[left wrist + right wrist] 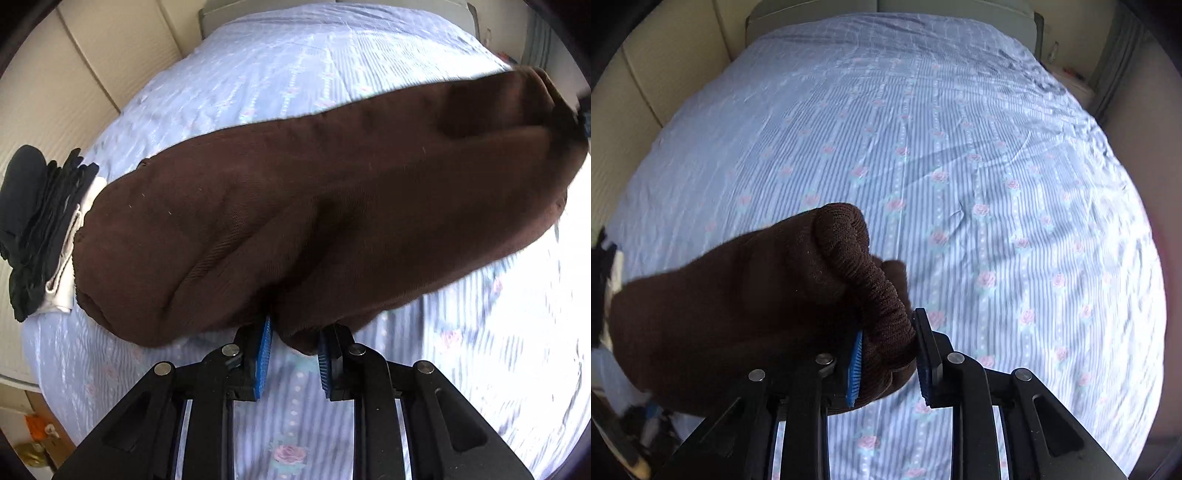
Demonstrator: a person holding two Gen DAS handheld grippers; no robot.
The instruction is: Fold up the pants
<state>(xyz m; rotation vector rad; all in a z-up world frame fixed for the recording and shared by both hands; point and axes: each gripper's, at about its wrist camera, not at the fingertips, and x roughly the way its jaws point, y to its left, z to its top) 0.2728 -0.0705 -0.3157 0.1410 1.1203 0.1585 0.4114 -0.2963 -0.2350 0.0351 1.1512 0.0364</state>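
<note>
Brown pants are held up over the bed, stretched between both claws. Left claw is closed on a bottom edge; right claw is clamped on the ribbed waistband. Tension should be kept even and both edges lowered together, clear of the folded dark stack at left.
</note>
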